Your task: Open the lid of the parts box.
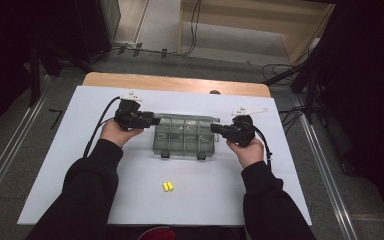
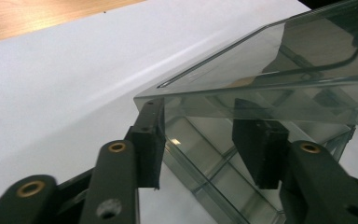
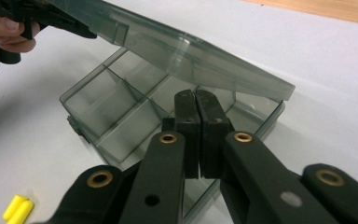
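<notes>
— On the counter (image 1: 70, 165), where was the box?
— Mid-counter: the smoky compartment box (image 1: 185, 137), lid (image 3: 177, 51) tilted up. Left tongs (image 2: 209, 154) stood apart, straddling the lid's edge.
— Right tongs?
— Right tongs (image 3: 198, 135) were pressed together at the box wall. Yellow earplugs (image 1: 167, 186) lay nearer the person.

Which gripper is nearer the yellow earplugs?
Right, narrowly. The right gripper sits at the box's right end, the left gripper at its far-left corner; yellow earplugs lie in front.
</notes>
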`<state>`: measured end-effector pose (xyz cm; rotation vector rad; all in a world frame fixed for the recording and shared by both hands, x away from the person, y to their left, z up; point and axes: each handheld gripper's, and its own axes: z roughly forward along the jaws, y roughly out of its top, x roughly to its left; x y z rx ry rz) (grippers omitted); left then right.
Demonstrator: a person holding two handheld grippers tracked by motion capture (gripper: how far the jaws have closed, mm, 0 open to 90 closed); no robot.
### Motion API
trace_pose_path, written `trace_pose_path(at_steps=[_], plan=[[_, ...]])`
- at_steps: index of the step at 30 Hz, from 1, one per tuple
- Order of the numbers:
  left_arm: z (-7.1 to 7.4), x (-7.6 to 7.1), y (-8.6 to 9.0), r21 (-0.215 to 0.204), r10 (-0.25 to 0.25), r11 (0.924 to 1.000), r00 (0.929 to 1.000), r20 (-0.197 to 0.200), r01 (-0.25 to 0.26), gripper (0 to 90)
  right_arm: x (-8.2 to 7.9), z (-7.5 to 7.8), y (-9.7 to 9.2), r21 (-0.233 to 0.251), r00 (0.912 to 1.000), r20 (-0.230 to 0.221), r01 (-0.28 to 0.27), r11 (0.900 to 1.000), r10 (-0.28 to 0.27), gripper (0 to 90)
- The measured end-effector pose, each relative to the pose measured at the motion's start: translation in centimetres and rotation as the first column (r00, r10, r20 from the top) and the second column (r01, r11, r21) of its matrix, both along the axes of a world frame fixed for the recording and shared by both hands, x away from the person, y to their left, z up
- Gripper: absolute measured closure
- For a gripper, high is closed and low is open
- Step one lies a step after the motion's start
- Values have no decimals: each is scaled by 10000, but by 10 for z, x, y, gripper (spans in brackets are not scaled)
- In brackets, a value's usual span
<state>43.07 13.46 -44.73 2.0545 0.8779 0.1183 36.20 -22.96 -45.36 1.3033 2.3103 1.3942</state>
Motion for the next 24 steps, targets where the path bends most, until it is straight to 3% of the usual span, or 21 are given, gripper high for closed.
trace_pose_path(at_steps=[9,13,15,18,24], plan=[[0,0,0,-71,88,9999,10000,-40,-88,552,-3,-2,-6,-37,10000,-28,52,10000,-53,762],[0,0,0,-46,104,9999,9999,-57,-104,551,-2,-3,-12,94,9993,-234,286,9995,-283,635],[1,0,0,-36,120,9999,9999,-45,-120,551,-1,-3,-14,9,9990,-177,415,9991,-415,518],[1,0,-1,-74,71,9999,9999,-71,-71,551,1,-5,-15,-110,9990,-106,440,9990,-441,435],[1,0,0,-140,112,9998,9999,-61,-112,551,8,-8,-18,84,9988,174,462,9989,-464,395]])
